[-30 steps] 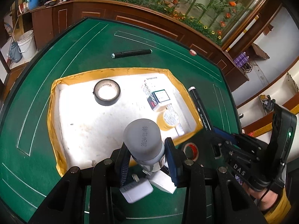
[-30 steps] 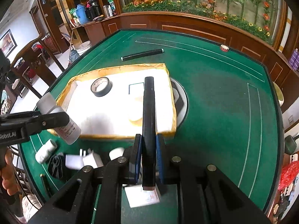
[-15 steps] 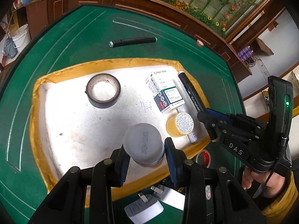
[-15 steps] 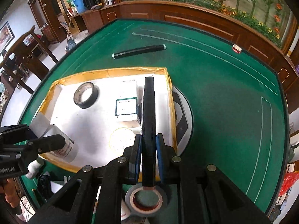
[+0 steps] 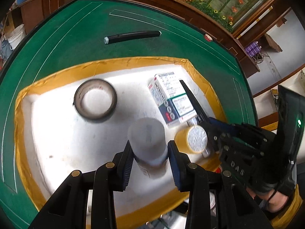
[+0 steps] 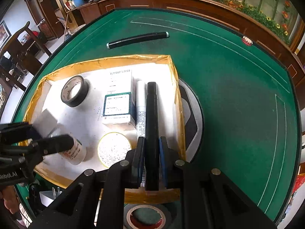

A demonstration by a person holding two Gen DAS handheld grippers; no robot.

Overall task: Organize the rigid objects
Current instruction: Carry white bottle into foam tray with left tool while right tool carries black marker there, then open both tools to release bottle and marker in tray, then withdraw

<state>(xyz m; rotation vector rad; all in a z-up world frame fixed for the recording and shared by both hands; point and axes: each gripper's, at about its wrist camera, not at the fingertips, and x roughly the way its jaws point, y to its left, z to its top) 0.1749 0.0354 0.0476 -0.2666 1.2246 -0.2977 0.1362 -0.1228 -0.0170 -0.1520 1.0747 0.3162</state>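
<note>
My left gripper (image 5: 149, 150) is shut on a white bottle with a grey cap (image 5: 146, 137), held upright low over the white floor of the yellow-taped tray (image 5: 114, 63). The right wrist view shows that bottle (image 6: 75, 151) at the tray's near left. Shut on a long black marker (image 6: 152, 114), my right gripper (image 6: 152, 143) holds it lengthwise along the tray's (image 6: 114, 59) right wall, beside a white marker (image 6: 140, 105). In the tray lie a black tape roll (image 5: 95, 100), a medicine box (image 5: 171, 97) and a round yellow tin (image 5: 192, 139).
Another black marker (image 6: 137, 39) lies on the green felt beyond the tray. A red-cored tape roll (image 6: 146, 217) and a white plug adapter (image 6: 49, 196) sit on the felt in front of the tray. Wooden cabinets ring the table.
Both grippers have moved forward and down, from the felt in front of the tray to inside it. The bottle and the black marker came along, still gripped.
</note>
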